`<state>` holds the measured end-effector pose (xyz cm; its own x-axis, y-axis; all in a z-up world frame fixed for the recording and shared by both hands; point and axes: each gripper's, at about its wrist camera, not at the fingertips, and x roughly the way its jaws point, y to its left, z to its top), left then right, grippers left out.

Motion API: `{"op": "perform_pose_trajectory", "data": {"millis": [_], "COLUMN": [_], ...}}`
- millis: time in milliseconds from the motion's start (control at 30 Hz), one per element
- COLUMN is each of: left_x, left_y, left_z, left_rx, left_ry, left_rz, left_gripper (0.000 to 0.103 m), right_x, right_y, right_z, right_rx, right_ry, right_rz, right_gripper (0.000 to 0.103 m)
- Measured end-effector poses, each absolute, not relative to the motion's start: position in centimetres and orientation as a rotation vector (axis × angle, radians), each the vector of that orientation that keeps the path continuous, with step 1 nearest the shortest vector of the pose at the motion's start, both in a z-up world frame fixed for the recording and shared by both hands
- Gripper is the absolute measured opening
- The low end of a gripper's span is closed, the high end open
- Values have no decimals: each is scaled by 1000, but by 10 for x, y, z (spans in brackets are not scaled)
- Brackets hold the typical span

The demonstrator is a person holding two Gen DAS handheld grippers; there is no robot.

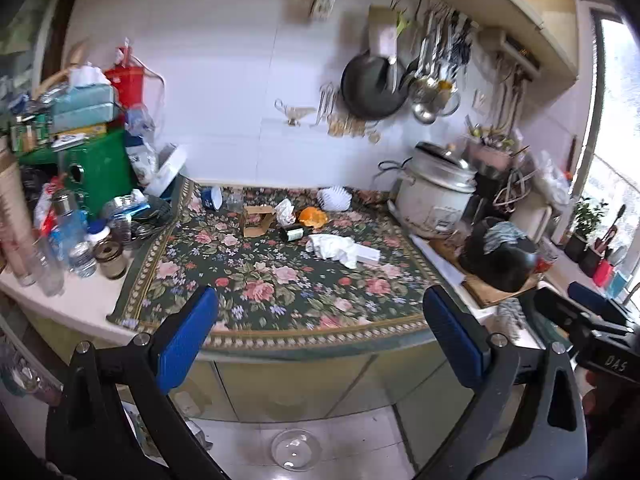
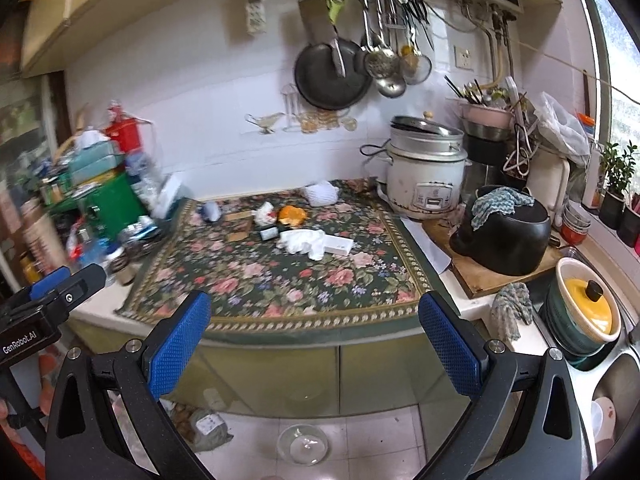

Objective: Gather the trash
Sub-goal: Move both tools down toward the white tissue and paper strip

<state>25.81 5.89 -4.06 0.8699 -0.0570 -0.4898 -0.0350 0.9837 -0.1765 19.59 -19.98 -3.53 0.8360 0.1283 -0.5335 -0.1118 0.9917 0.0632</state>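
Note:
Trash lies on a floral cloth [image 1: 280, 280] [image 2: 280, 280] on the counter: crumpled white tissue [image 1: 332, 248] [image 2: 302, 242], a small white box [image 1: 366, 256] [image 2: 338, 245], orange peel [image 1: 313, 216] [image 2: 292, 215], a dark little bottle [image 1: 291, 234] [image 2: 269, 233], a cardboard piece [image 1: 258, 220] and a second crumpled wad [image 1: 285, 211] [image 2: 265, 212]. My left gripper [image 1: 320, 336] hangs open in front of the counter edge, holding nothing. My right gripper [image 2: 316, 336] is open too and holds nothing, well short of the trash. A clear glass bowl [image 1: 296, 450] [image 2: 303, 445] sits on the floor below.
Bottles and jars [image 1: 80, 248] and a green box [image 1: 100, 168] crowd the left of the counter. A white rice cooker [image 2: 424, 176], a black pot [image 2: 504, 236] on a wooden board and a sink with a yellow-lidded pot [image 2: 584, 312] stand at the right. Pans hang on the wall.

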Motion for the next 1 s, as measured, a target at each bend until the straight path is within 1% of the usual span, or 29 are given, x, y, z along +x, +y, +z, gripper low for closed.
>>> {"op": "perform_pose_trajectory", "data": {"millis": [267,567,767,1000], "left_x": [364,467,530,619], "left_y": [95,109,91,52], "left_z": [-68,-105,-120,-149], "left_rx": [-148,-215,-242,-269], "left_ry": [611,749,770,866], "left_rz": [5,41,114,182], "left_gripper": [103,103,103,103], "right_x": [275,371,443,530], "right_y": [-186,-188,-194,-205], "right_z": [-52,-82,-111,-142], "right_rx": [13,2,-61,-152], "right_ry": [612,707,774,889], "right_rz": [41,48,133,284], "right_gripper": [103,103,103,103]}}
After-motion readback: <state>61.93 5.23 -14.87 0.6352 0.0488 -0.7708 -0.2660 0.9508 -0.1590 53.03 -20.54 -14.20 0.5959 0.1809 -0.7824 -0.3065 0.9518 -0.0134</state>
